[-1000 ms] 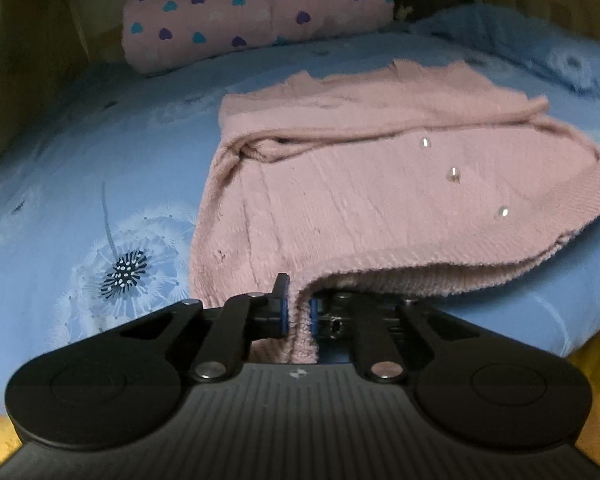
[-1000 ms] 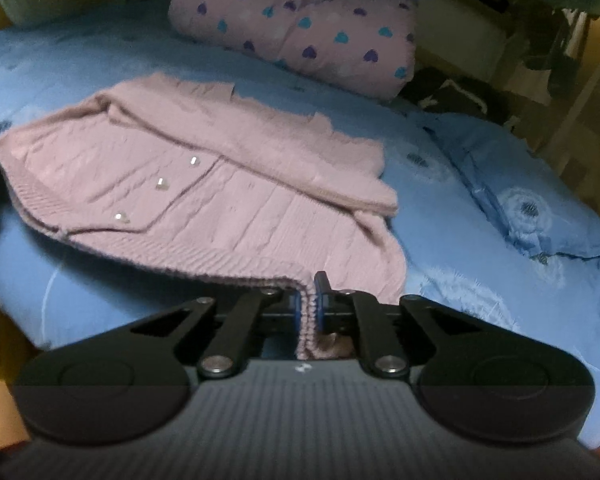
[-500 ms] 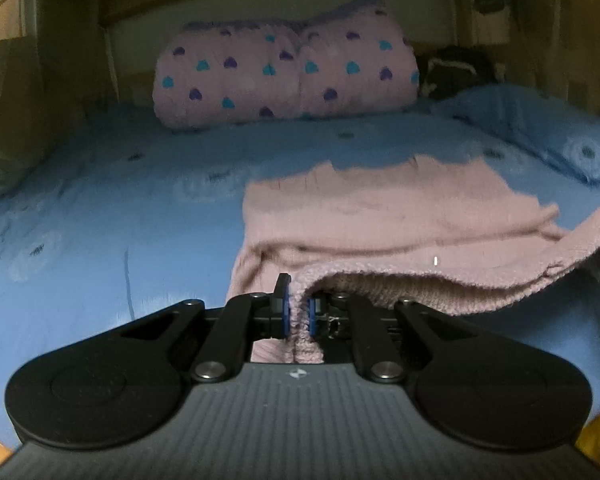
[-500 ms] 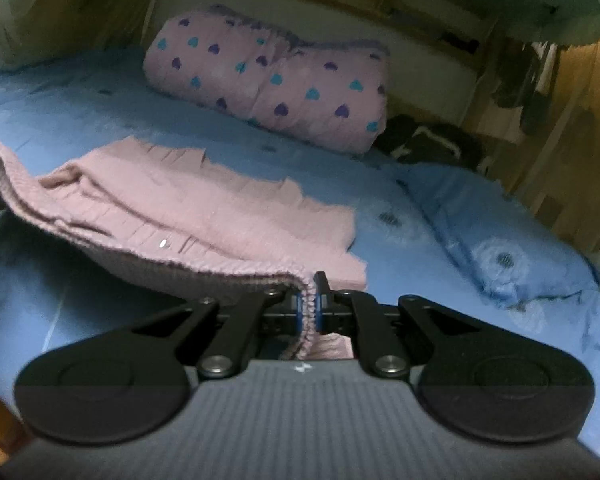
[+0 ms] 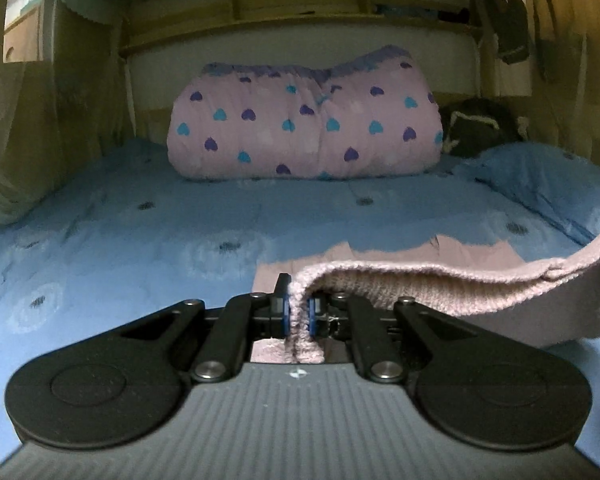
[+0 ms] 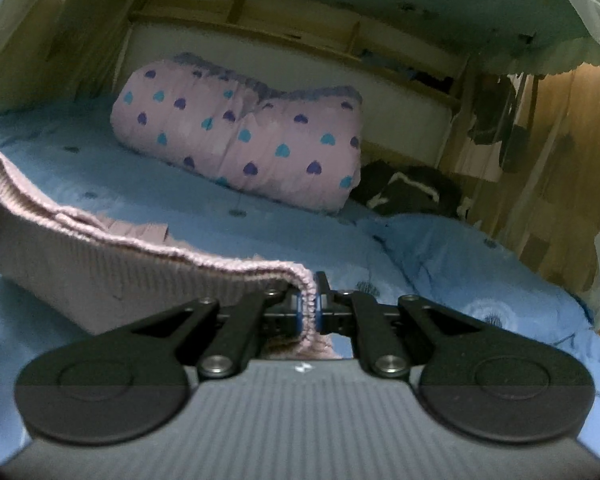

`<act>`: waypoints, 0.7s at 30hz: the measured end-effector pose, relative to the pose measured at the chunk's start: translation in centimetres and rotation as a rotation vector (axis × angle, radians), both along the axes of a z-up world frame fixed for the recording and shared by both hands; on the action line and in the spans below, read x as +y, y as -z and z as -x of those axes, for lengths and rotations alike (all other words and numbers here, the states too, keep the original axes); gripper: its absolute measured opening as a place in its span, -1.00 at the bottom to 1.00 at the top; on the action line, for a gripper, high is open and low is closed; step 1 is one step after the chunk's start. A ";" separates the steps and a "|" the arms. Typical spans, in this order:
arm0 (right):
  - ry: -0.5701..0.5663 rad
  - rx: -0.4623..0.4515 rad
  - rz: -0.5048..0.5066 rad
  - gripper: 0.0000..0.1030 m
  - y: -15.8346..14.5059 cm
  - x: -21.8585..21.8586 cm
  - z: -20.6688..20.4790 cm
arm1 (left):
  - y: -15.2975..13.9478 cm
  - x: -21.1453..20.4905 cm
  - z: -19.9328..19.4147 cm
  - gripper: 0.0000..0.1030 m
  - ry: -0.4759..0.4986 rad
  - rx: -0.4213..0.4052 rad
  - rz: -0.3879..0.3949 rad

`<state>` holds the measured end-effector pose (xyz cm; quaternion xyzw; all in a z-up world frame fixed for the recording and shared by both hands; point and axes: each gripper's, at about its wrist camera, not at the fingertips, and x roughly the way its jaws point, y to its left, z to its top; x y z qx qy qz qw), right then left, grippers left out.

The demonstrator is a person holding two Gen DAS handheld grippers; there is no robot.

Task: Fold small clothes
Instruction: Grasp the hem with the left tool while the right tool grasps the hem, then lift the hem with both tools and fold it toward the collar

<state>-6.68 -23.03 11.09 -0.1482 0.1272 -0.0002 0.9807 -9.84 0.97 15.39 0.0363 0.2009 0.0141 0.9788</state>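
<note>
Left gripper: fingers clamped on the pink knitted cardigan's hem
Right gripper: fingers clamped on the hem
Cardigan: lifted above the blue flowered bed, stretching toward 3 o'clock in the left view, 9 o'clock in the right view

A pale pink ribbed knit is seen on the cardigan. The bed sheet is done in light blue with faint white dandelion prints and dark centres. The rolled quilt at the bed's far edge is pink, dotted with purple and teal hearts. The pillow is matched in blue.
</note>
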 end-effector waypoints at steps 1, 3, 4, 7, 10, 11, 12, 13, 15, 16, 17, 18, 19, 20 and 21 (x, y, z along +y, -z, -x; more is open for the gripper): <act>0.000 -0.008 0.001 -0.85 -0.2 0.1 -0.4 | -0.3 0.0 -0.7 -0.81 -0.004 -0.006 0.002; 0.004 -0.024 0.002 -0.85 -0.5 0.1 -1.3 | -0.9 0.0 -1.9 -0.81 -0.013 -0.016 0.013; 0.007 -0.033 0.003 -0.85 -0.7 0.2 -1.8 | -1.1 0.0 -2.6 -0.81 -0.017 -0.022 0.016; 0.017 -0.051 -0.001 -0.85 -1.0 0.2 -3.5 | -1.7 -0.3 -4.6 -0.81 -0.027 -0.037 0.020; 0.024 -0.060 -0.004 -0.85 -1.1 0.3 -5.3 | -2.0 -0.6 -7.0 -0.81 -0.034 -0.043 0.019; 0.027 -0.062 -0.005 -0.85 -1.0 0.3 -5.9 | -1.9 -0.8 -7.9 -0.81 -0.036 -0.040 0.016; 0.029 -0.062 -0.006 -0.85 -0.9 0.4 -6.6 | -1.8 -0.9 -8.9 -0.81 -0.042 -0.036 0.013; 0.029 -0.061 -0.008 -0.85 -0.9 0.4 -7.4 | -1.8 -0.9 -9.8 -0.81 -0.049 -0.031 0.016; 0.033 -0.059 -0.010 -0.85 -0.6 0.4 -8.9 | -1.4 -0.9 -11.9 -0.81 -0.062 -0.019 0.030; 0.036 -0.058 -0.010 -0.85 -0.4 0.5 -9.7 | -1.2 -0.9 -12.9 -0.81 -0.066 -0.014 0.033; 0.039 -0.056 -0.009 -0.85 -0.2 0.6 -10.4 | -0.9 -0.9 -13.9 -0.81 -0.069 -0.010 0.031; 0.041 -0.054 -0.008 -0.85 0.0 0.6 -11.1 | -0.6 -1.0 -14.9 -0.81 -0.071 -0.004 0.025; 0.047 -0.052 -0.006 -0.85 0.5 0.6 -11.8 | -0.2 -1.0 -15.9 -0.81 -0.072 0.003 0.019; 0.050 -0.049 -0.004 -0.85 0.9 0.6 -12.6 | 0.2 -1.1 -16.8 -0.81 -0.072 0.010 0.012; 0.053 -0.045 0.000 -0.85 1.3 0.7 -13.3 | 0.8 -1.2 -18.0 -0.81 -0.073 0.019 0.005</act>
